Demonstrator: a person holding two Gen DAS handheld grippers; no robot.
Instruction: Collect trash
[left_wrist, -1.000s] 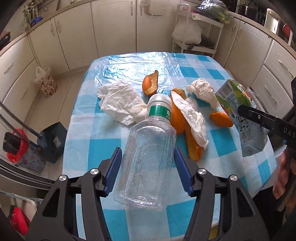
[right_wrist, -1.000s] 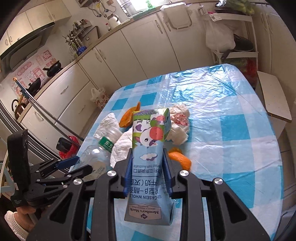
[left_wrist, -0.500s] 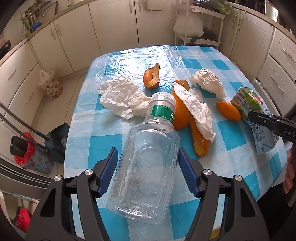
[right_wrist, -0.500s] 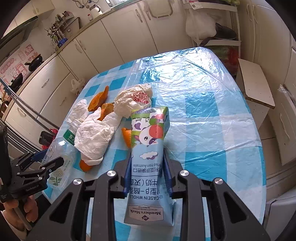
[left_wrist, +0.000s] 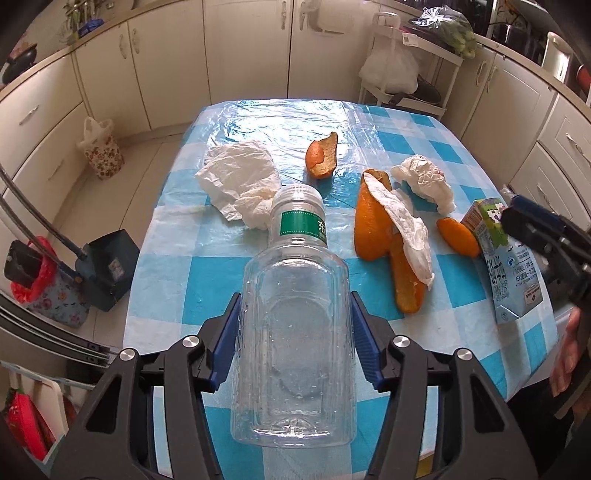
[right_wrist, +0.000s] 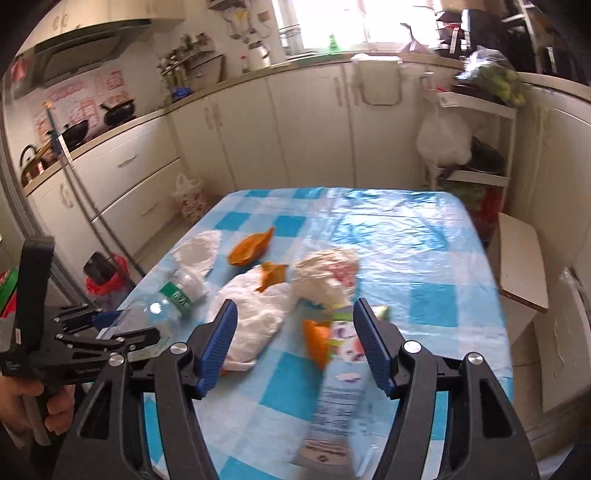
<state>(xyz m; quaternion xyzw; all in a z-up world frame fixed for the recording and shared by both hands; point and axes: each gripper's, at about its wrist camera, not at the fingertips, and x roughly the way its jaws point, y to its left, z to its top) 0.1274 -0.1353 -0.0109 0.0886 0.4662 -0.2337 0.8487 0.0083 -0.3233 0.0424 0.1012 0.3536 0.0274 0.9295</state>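
My left gripper (left_wrist: 295, 325) is shut on a clear plastic bottle (left_wrist: 295, 332) with a green label, held above the near edge of the blue checked table (left_wrist: 221, 266). My right gripper (right_wrist: 295, 343) is open; the milk carton (right_wrist: 338, 387) is blurred between its fingers, loose from them, and also shows at the right in the left wrist view (left_wrist: 502, 266). On the table lie orange peels (left_wrist: 384, 236), crumpled tissues (left_wrist: 240, 181) and a white wrapper (left_wrist: 424, 181).
Cream kitchen cabinets ring the table. A dustpan (left_wrist: 107, 266) and a red-lined bin (left_wrist: 29, 269) stand on the floor at the left. A white shelf rack with bags (left_wrist: 399, 66) stands beyond the table. A white stool (right_wrist: 521, 254) is at the table's right.
My right gripper has opened and let go of the milk carton, which is dropping toward the table. My left gripper still holds the bottle and has drawn back slightly.
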